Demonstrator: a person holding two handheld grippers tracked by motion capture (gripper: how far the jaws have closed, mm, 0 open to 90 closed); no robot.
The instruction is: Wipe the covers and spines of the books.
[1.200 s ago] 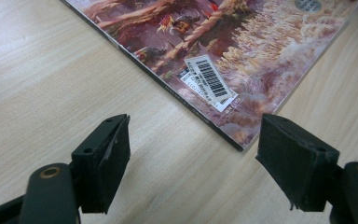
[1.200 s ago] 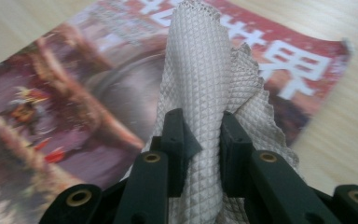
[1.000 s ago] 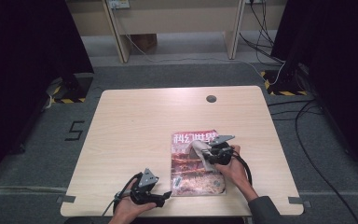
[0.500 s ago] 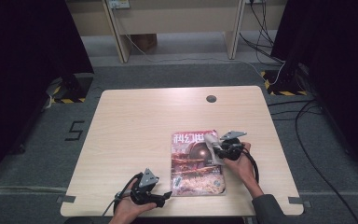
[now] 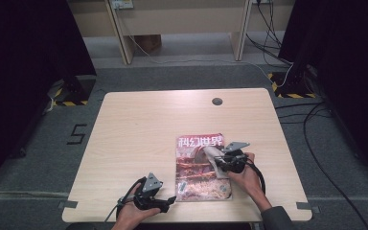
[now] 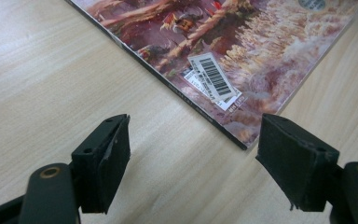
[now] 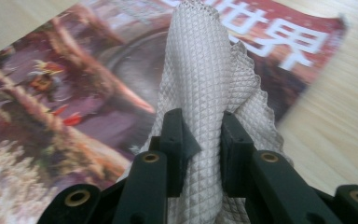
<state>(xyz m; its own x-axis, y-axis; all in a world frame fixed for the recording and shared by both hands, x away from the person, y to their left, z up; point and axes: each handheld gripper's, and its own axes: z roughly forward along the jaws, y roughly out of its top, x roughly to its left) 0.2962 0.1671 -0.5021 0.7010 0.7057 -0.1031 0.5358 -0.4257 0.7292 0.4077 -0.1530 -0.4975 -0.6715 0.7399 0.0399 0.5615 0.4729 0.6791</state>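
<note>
1. A grey waffle-weave cloth (image 7: 205,88) is pinched between the two black jaws of the right gripper (image 7: 201,140); the jaws are drawn together on a bunched fold of it, and the loose end drapes forward onto the page below.
2. In the high view the cloth (image 5: 210,154) lies over the right part of a magazine (image 5: 199,167), about midway down the cover, with the right gripper (image 5: 219,162) at the magazine's right edge and the person's right hand (image 5: 243,173) behind it.
3. The magazine lies flat on the near right part of the table (image 5: 148,129), its red title band with white characters at the far end.
4. The left gripper (image 6: 193,156) has its jaws wide apart and holds nothing; they frame the near left corner of the magazine (image 6: 242,56), where a white barcode sticker (image 6: 213,77) sits.
5. In the high view the left gripper (image 5: 168,200) rests low on the table, just beside that corner, held by the left hand (image 5: 132,213).
6. A small dark round disc (image 5: 217,101) is set into the table near the far edge, well apart from the magazine.
</note>
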